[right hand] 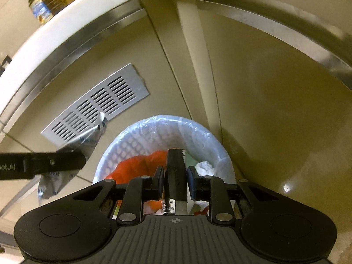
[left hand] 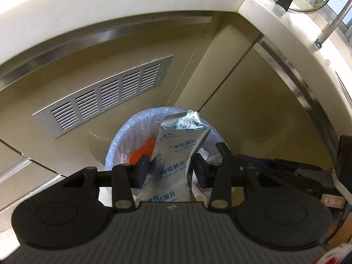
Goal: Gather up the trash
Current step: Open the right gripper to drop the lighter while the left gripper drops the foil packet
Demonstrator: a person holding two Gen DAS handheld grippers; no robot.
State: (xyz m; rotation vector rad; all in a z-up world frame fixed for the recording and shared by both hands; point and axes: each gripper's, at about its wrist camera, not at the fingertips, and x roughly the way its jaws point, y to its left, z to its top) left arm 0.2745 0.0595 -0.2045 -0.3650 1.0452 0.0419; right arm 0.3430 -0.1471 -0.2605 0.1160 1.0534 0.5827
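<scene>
Two pieces of trash are held over a waste bin (right hand: 167, 145) that stands on the floor, in the corner where two cabinet fronts meet under a pale worktop (left hand: 132, 2). The bin is lined with a thin, clear plastic bag (left hand: 140, 118) folded over its rim, presumably so that the contents can be lifted out together, and it already holds something orange (right hand: 140, 167) and crumpled white paper (right hand: 204, 167). The left hand-held gripper (left hand: 170, 167) is partly open and clamped on a silver foil pouch (left hand: 176, 149) printed with blue lettering; the pouch is gripped across its middle, so both ends stick out beyond the pads, the upper end creased and bent. In the left wrist view the pouch lies in line with the bin mouth, while from the right wrist view the same pouch (right hand: 88, 138) appears off to the left of the bin, so whether it is truly over the opening cannot be told. The right hand-held gripper (right hand: 176, 182) is nearly closed and clamped on a narrow black tube (right hand: 175, 171) with a crimped, toothed end and a silver band near the camera; it is held lengthwise between the pads, pointing at the bin mouth, so it would likely fall straight in once let go. Both are angled steeply downward, which suits dropping rather than placing. A slotted metal vent (left hand: 103, 94) is set in the cabinet front behind the bin.
</scene>
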